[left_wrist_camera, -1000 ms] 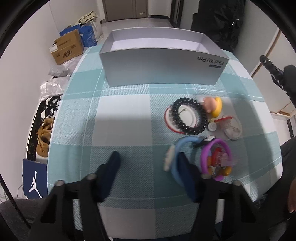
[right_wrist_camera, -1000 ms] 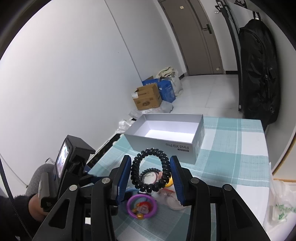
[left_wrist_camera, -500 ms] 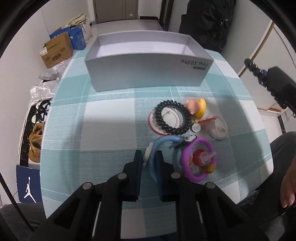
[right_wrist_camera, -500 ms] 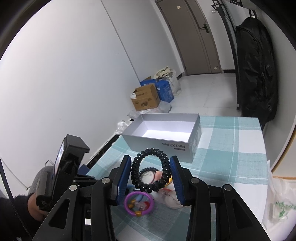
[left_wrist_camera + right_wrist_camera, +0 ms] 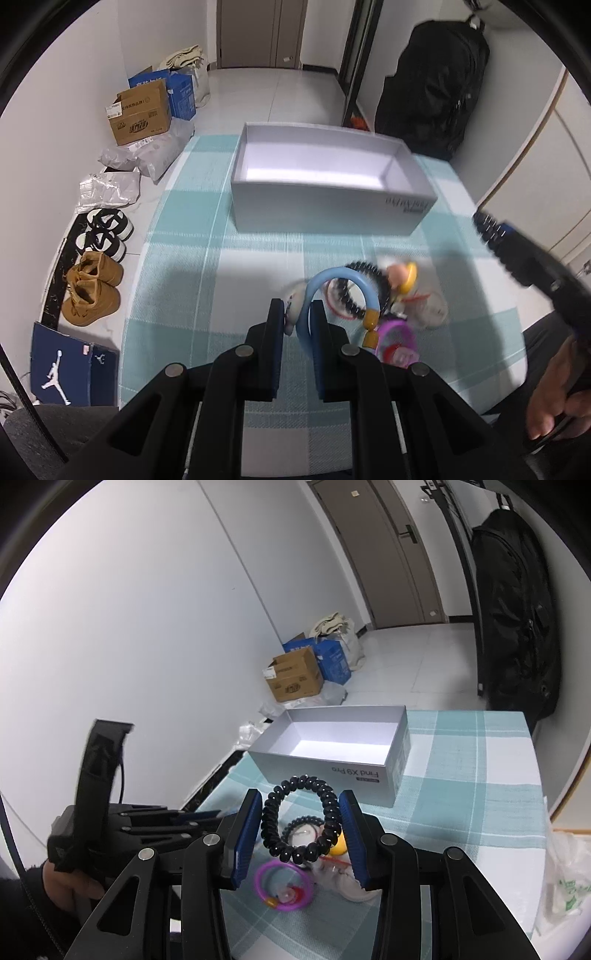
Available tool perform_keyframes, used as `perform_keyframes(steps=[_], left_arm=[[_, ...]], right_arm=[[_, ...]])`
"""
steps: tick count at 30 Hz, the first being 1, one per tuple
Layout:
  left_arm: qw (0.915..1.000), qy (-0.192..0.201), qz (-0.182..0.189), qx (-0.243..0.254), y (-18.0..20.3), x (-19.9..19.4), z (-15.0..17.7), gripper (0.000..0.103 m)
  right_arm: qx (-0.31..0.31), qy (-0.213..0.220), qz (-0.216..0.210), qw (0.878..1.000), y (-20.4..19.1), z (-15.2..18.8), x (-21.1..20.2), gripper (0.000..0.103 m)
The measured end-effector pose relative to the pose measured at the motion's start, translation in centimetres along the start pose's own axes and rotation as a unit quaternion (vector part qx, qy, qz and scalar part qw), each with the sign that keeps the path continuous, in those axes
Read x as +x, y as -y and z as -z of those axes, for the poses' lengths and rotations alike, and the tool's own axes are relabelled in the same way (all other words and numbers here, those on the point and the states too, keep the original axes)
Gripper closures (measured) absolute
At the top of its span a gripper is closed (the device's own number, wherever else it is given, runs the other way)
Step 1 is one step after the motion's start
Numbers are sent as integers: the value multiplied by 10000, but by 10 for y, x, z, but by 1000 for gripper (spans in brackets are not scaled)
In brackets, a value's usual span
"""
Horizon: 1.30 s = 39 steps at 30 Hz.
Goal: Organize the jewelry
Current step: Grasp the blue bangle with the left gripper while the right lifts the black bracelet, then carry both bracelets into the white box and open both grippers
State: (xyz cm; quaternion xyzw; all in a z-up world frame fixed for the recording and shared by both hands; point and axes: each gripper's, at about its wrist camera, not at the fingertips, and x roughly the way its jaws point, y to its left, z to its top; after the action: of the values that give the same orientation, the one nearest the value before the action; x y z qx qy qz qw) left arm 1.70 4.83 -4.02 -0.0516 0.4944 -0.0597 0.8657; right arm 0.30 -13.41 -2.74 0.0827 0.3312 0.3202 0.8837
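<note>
- Grey box [image 5: 325,192]: open-topped, looks empty inside, on checked cloth [image 5: 221,266]. Landmark for all below.
- L gripper [image 5: 298,325]: pads nearly together, pinching rim of blue bracelet [image 5: 338,275]. Loop arcs up beyond the tips, toward the box; white charm by the left pad, orange bead on the far side of the loop. Whether fully clear of the cloth: can't tell, blur.
- R gripper [image 5: 301,830]: part-open, clamped on black bead bracelet [image 5: 300,819], pads pressing both sides of the ring. Ring held upright, on near side of the box, above the pile.
- Rest of pile on cloth, near side of the box, well apart from its wall: second black coil ring [image 5: 364,288], yellow-pink toy piece [image 5: 404,277], purple ring [image 5: 284,884] w/ small charms inside, whitish clear bit [image 5: 430,312] nearest the right edge.
- Step in hand (judged): pick-up done both sides, carry to box pending. Nothing in box yet, so task early.
- Next move calls for: raise blue loop free of neighbours, esp. black coil just behind it, snag risk; bring either gripper over the box opening, past the near wall, then spread pads.
- Thin rim grip on blue loop: may swing or slip if moved fast.
</note>
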Motion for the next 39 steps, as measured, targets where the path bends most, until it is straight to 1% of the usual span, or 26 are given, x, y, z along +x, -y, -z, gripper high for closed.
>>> perform_keyframes(steps=[4,6,9,18,24,29,33,39], left_arm=[[9995,71,242,-169,-2,-4,-9,94],[9994,125,277,-191,0,-7,-16,94],[9991,175,346,-182,2,-9,-26,94],[9976,182,629,-244,-3,3,-59,94],[9967,45,737,-334,-8,20,-80,94],[9966,-60,775,-282,-7,33,-94,94],[9965,-183,761,-299,-9,48,-105,94],[9961,-315,755,-323,-11,66,-111,94]], right_arm=[[127,43,-19,9999,3,-4,0,61],[180,68,-94,9998,3,-7,0,61],[180,-18,-120,9998,3,-14,4,61],[147,-83,-116,9998,5,-41,18,61],[319,-131,-128,9993,18,-61,40,61],[402,-215,-155,9988,29,-72,60,61],[444,-294,-130,9985,35,-74,72,61],[537,-524,-2,9972,47,-76,95,61]])
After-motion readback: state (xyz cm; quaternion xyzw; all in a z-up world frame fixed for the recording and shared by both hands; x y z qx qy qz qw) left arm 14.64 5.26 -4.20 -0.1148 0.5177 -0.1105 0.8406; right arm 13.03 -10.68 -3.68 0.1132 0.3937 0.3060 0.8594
